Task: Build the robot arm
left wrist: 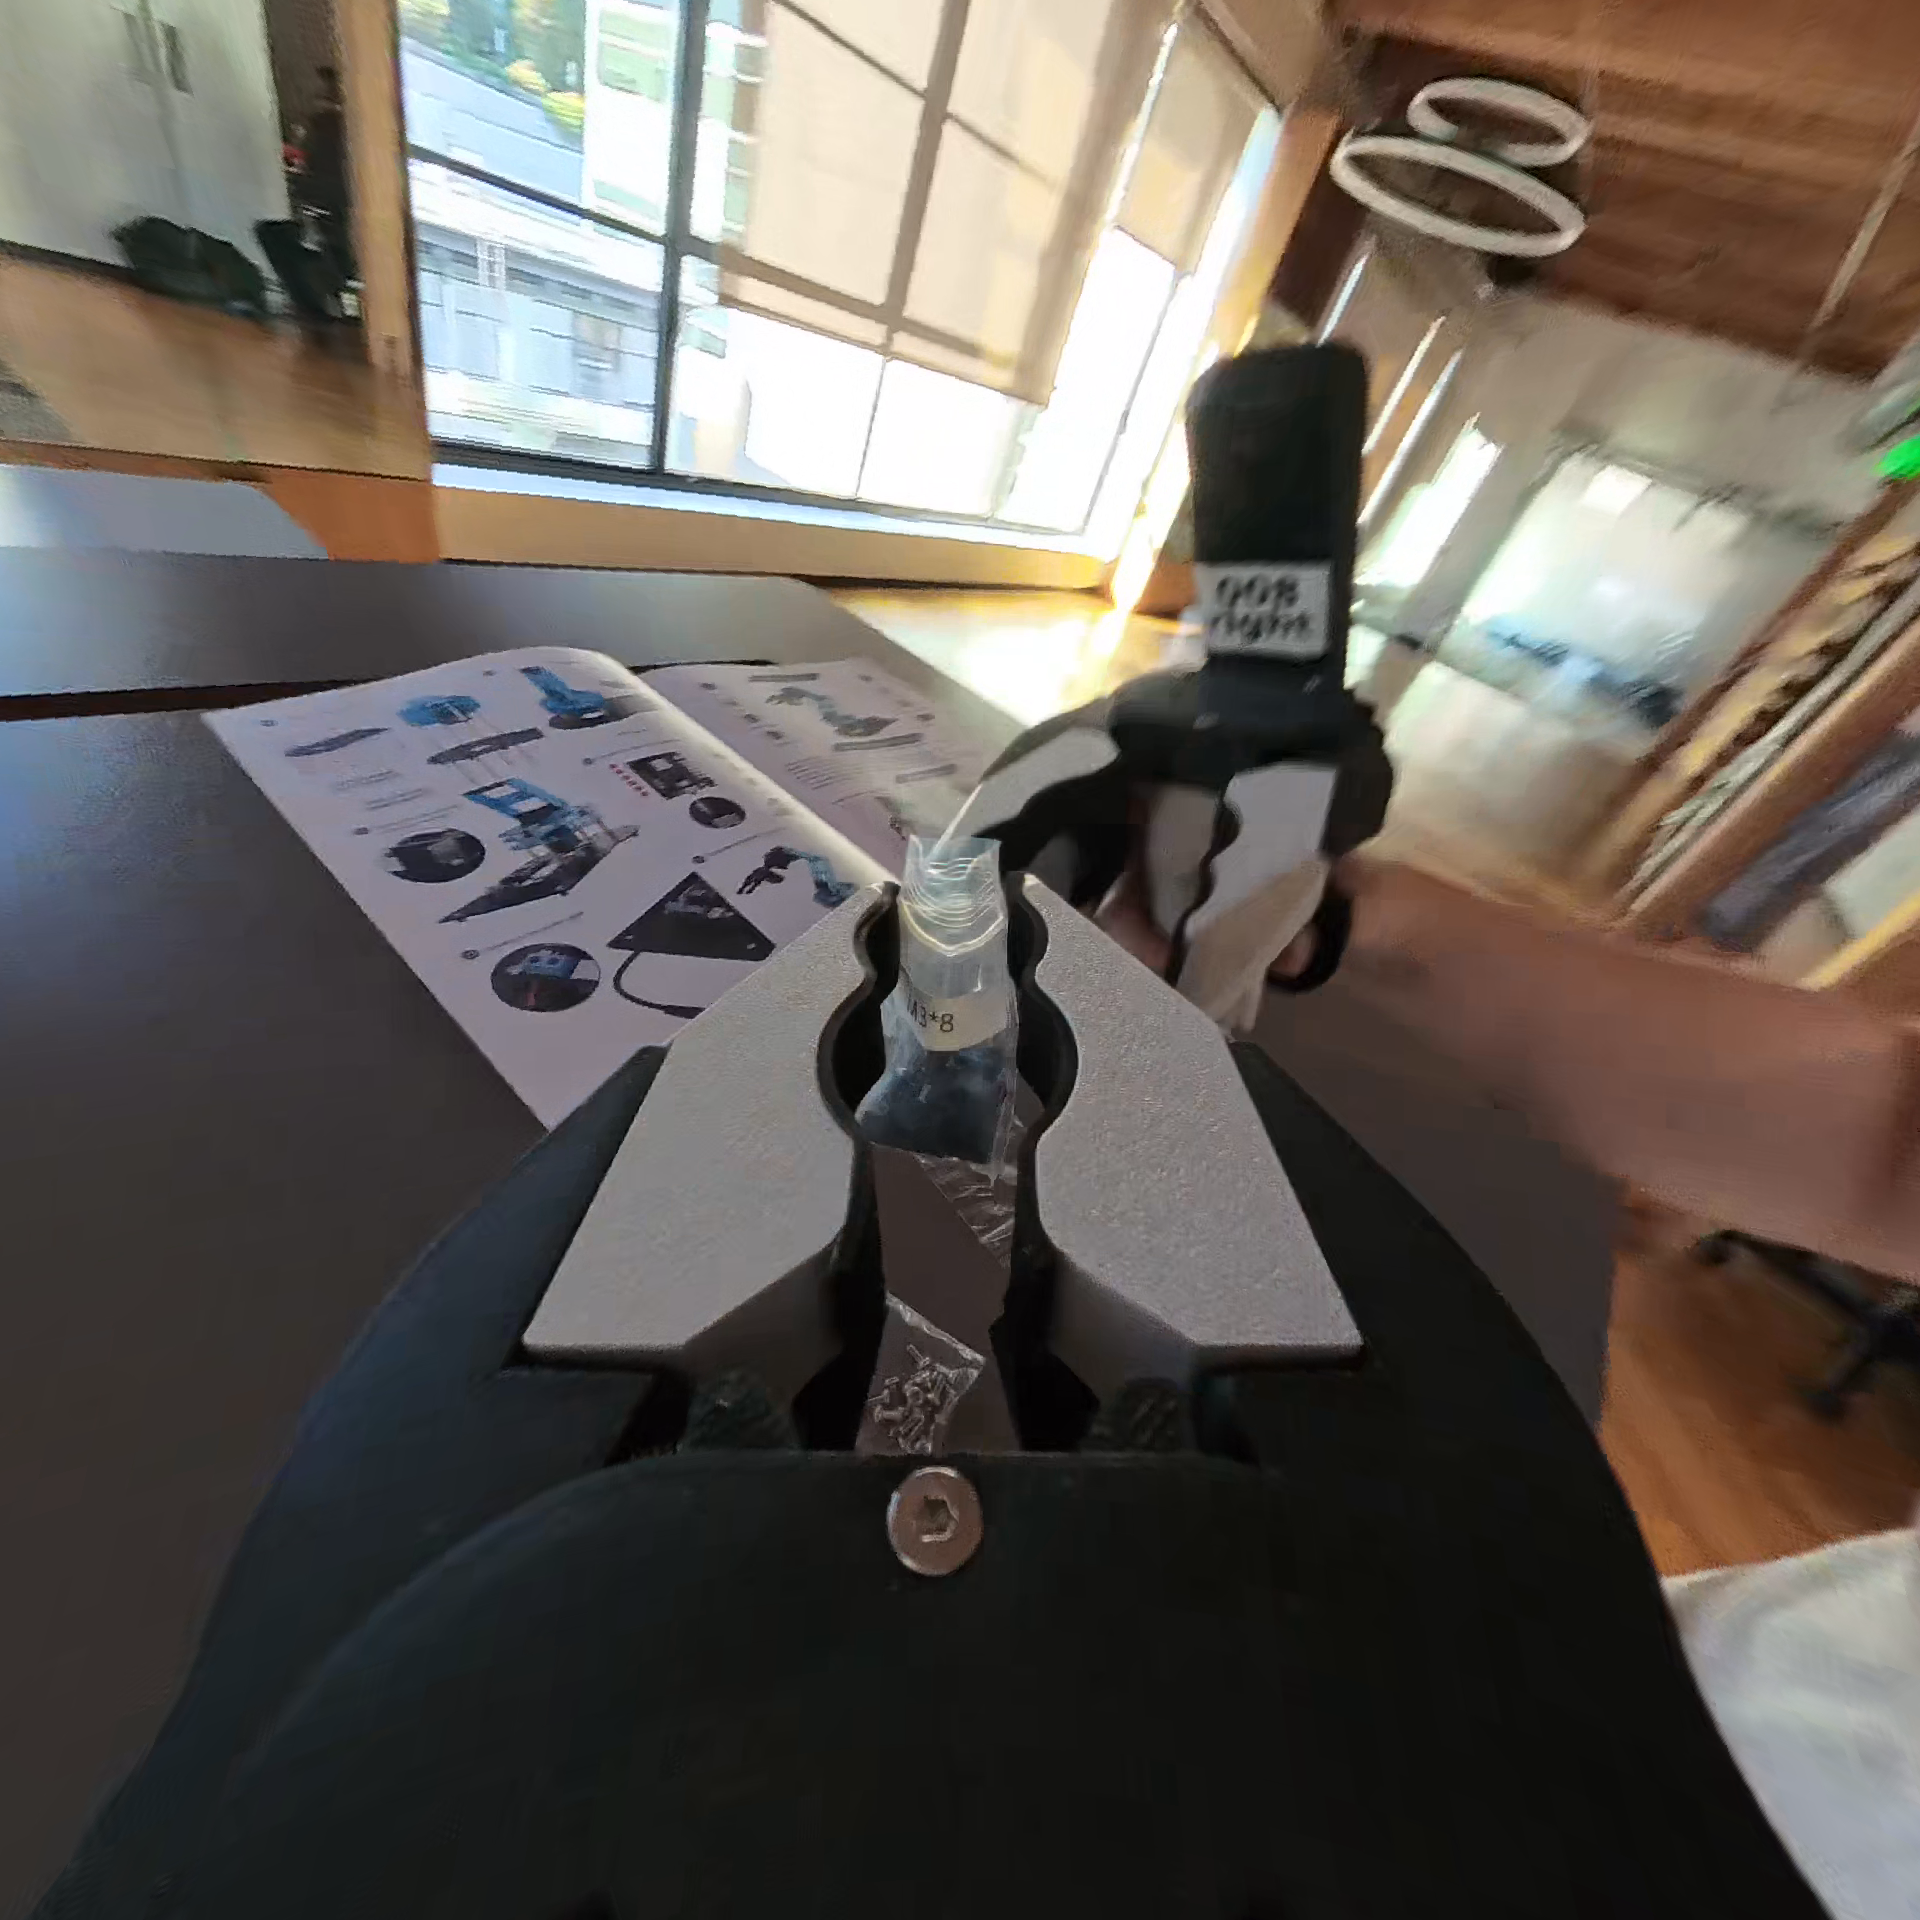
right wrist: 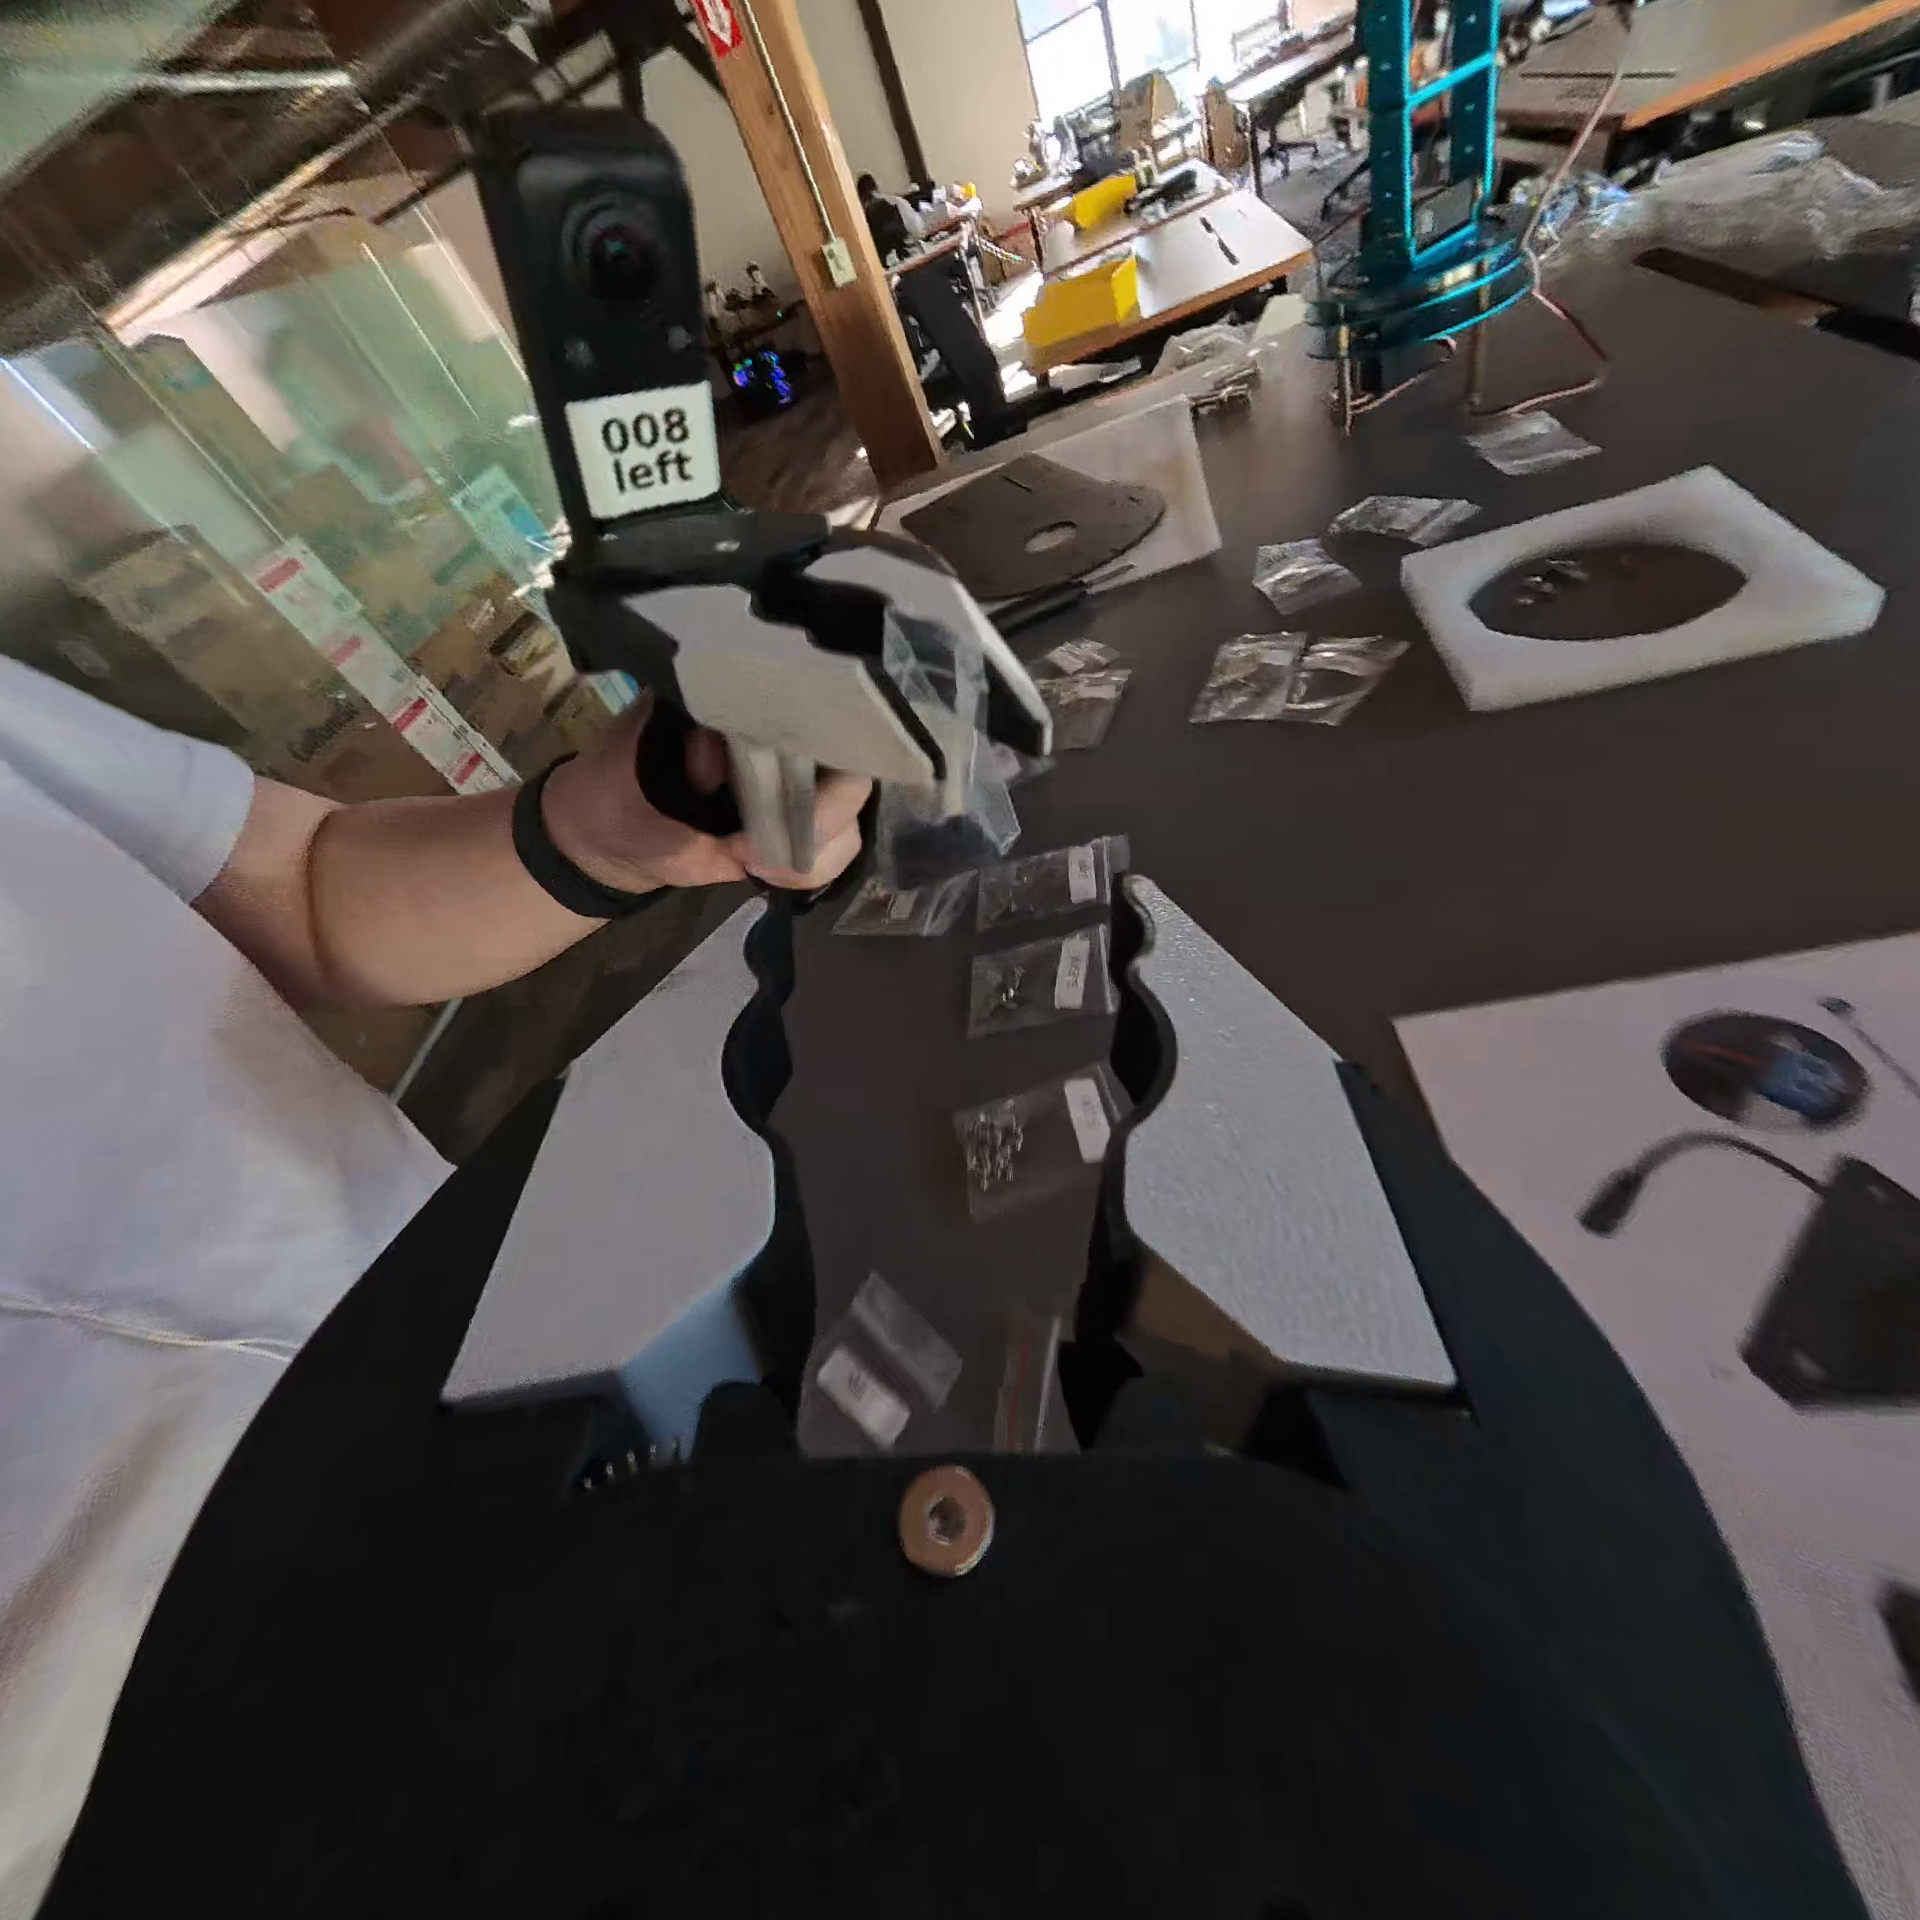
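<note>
Clear plastic bag (left wrist: 951, 997) of dark screws pinched near top between left gripper (left wrist: 951, 904) tips, hanging above table (left wrist: 208, 1039). Right gripper (right wrist: 951, 935) spread wide, empty, over row of screw bags (right wrist: 1039, 982). Firm pinch advisable; film looks slippery. Manual (left wrist: 540, 810) beyond.

Left gripper (left wrist: 951, 904): matt grey fingers with a fine grainy texture, matt black plastic body, one shiny metal screw (left wrist: 934, 1521); clamped on a clear glossy crinkled plastic bag (left wrist: 951, 1023) with a white paper label and dark small parts inside. Right gripper (right wrist: 951, 914): same grainy grey fingers and matt black plastic, jaws apart over a dark matt smooth table (right wrist: 1455, 831) strewn with more clear glossy plastic bags (right wrist: 1039, 982) of small shiny metal screws. Also white matt foam block (right wrist: 1642, 582), glossy printed paper booklet (left wrist: 540, 821), warm wood beam (right wrist: 831, 239), glass partition (right wrist: 312, 447).
</note>
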Available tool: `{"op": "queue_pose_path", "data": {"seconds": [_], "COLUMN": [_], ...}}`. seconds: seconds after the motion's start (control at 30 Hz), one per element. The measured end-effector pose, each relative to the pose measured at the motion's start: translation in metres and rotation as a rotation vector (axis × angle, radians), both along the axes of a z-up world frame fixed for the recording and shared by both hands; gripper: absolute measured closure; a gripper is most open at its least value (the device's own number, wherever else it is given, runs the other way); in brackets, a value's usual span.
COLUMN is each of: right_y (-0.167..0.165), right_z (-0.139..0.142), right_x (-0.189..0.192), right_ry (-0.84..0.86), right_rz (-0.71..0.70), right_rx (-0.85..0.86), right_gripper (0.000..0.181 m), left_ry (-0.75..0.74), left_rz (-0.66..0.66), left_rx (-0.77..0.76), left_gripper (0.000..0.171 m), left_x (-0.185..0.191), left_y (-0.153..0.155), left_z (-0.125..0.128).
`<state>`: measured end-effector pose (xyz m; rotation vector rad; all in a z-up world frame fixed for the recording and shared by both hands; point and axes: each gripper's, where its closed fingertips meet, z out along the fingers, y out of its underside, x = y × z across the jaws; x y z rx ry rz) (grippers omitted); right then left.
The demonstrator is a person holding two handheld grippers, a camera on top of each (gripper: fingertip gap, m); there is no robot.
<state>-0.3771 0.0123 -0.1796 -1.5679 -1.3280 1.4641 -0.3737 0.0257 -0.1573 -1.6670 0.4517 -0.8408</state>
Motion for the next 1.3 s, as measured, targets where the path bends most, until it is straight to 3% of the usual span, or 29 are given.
{"op": "queue_pose_path", "data": {"seconds": [0.2, 0.33, 0.4, 0.53, 0.73, 0.97, 1.1, 1.3], "right_y": [0.003, 0.011, 0.011, 0.018, 0.03, 0.04, 0.042, 0.057], "right_z": [0.012, 0.023, 0.021, 0.023, 0.017, 0.015, 0.017, 0.006], "right_x": [-0.079, -0.121, -0.137, -0.161, -0.176, -0.187, -0.185, -0.177], "right_ry": [0.164, 0.26, 0.259, 0.282, 0.252, 0.243, 0.28, 0.217], "right_rz": [-0.05, -0.091, -0.086, -0.144, -0.188, -0.153, -0.134, -0.147], "right_rx": [0.024, -0.015, 0.01, -0.003, -0.024, -0.042, -0.074, -0.049], "right_gripper": [0.122, 0.127, 0.152, 0.161, 0.163, 0.154, 0.174, 0.174], "left_ry": [-0.124, -0.227, -0.267, -0.328, -0.322, -0.333, -0.294, -0.295], "left_rz": [-0.147, -0.32, -0.367, -0.443, -0.467, -0.485, -0.482, -0.396], "left_rx": [-0.02, -0.059, -0.065, -0.093, -0.114, -0.13, -0.127, -0.139], "left_gripper": [0.153, 0.153, 0.153, 0.153, 0.148, 0.157, 0.156, 0.129], "left_x": [-0.051, -0.081, -0.099, -0.13, -0.16, -0.159, -0.155, -0.167], "left_y": [0.009, 0.008, 0.012, 0.019, 0.029, 0.035, 0.039, 0.049], "left_z": [0.017, 0.028, 0.031, 0.031, 0.02, 0.017, 0.013, 0.005]}}
